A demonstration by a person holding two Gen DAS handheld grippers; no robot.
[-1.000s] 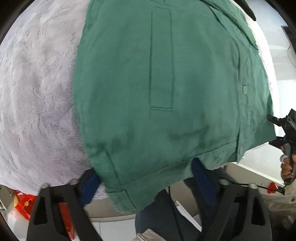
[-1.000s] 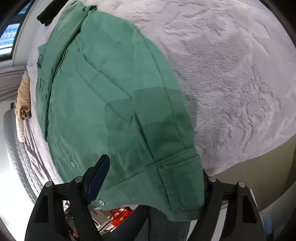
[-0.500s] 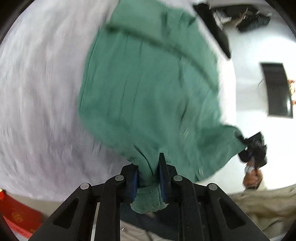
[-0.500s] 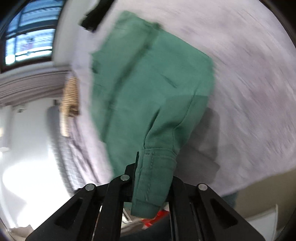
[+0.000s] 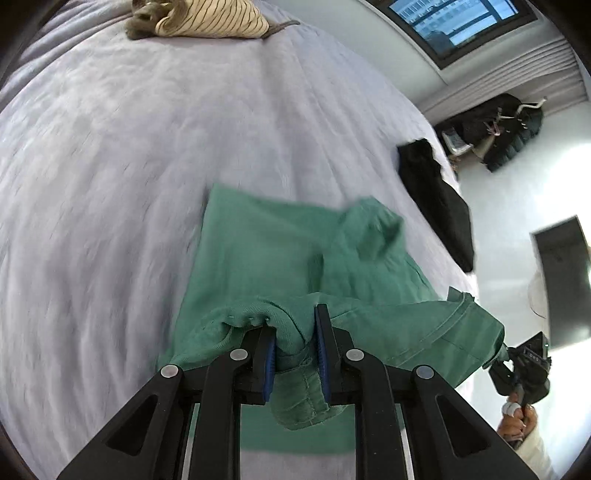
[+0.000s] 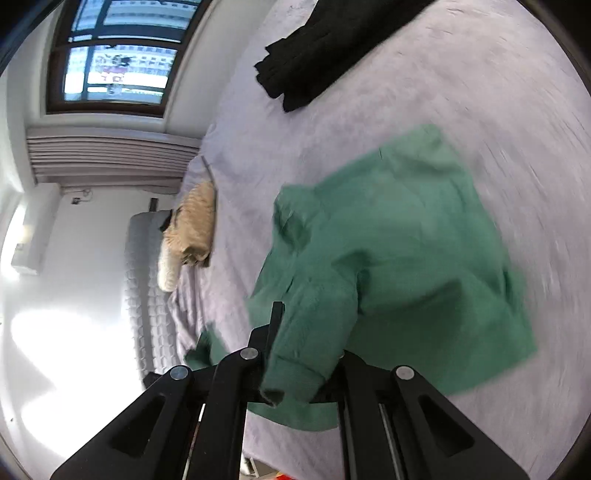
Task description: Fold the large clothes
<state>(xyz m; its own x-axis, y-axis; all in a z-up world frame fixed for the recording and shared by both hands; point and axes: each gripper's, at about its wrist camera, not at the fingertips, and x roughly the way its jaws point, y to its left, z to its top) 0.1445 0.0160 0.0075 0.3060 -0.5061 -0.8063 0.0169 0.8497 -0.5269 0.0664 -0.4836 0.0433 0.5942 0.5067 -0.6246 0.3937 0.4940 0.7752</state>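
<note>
left tool (image 5: 294,349) and right tool (image 6: 306,354) each clamp green shirt (image 6: 399,258) hem corner, lifted over bed (image 5: 110,166), likely carrying hem toward collar.

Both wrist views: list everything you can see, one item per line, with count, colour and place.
green shirt: one, green, on the bed, near edge lifted by both grippers
bed cover: one, pale lilac, under everything
striped garment: one, cream with dark stripes, bunched at the far end of the bed
black garment: one, black, on the bed beyond the shirt
window: one, dark frame, on the wall past the bed
left gripper: one, black with blue pads, shut on the shirt's hem
right gripper: one, black, shut on a shirt cuff
hand: one, holding the right gripper
</note>
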